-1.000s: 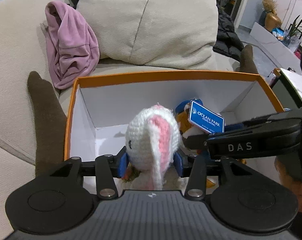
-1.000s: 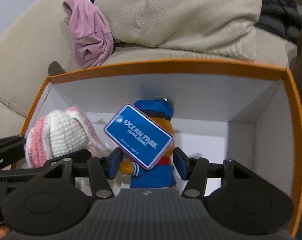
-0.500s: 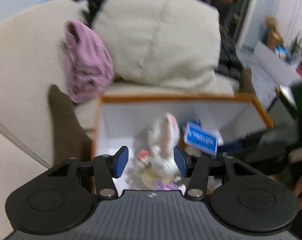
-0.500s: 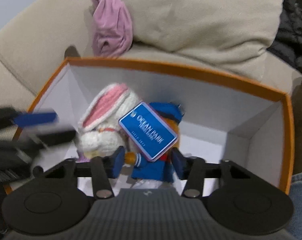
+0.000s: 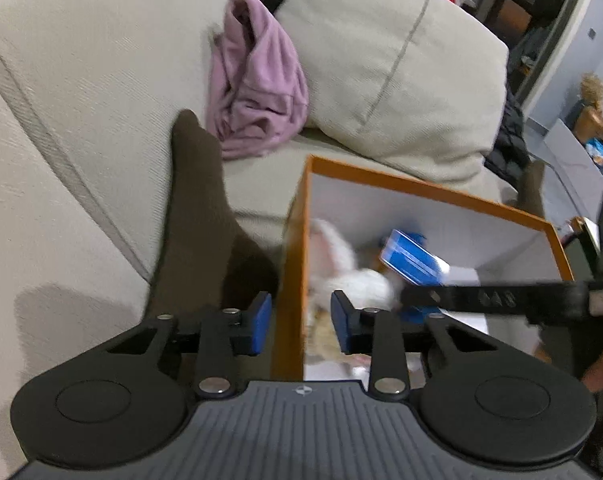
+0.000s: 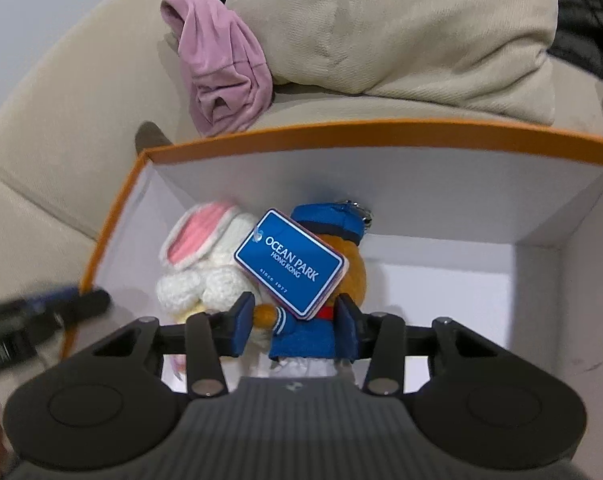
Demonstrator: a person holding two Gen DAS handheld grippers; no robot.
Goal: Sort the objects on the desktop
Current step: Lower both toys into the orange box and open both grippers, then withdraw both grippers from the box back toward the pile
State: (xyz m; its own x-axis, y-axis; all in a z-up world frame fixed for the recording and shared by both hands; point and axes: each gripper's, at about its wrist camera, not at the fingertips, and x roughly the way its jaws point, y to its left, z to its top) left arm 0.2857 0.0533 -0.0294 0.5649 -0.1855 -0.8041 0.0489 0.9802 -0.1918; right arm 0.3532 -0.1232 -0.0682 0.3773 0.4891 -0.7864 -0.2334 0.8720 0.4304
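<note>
Crochet bunny (image 6: 199, 264) lies inside the orange box (image 6: 341, 136). Left gripper (image 5: 300, 322), jaws narrowing and empty, straddles its wall; right gripper (image 6: 297, 326), jaws closing, flanks the blue-uniformed plush (image 6: 313, 332), contact unclear.

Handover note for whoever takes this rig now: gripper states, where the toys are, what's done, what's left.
Left gripper: empty, jaws have just been closing, straddling the orange box wall.
Right gripper: jaws have just been closing around the blue-uniformed plush; a firm pinch isn't clear.
Crocheted bunny: lying in the box beside the plush.
Done: both toys inside the box.
Left: free the plush, pull both grippers clear.
</note>
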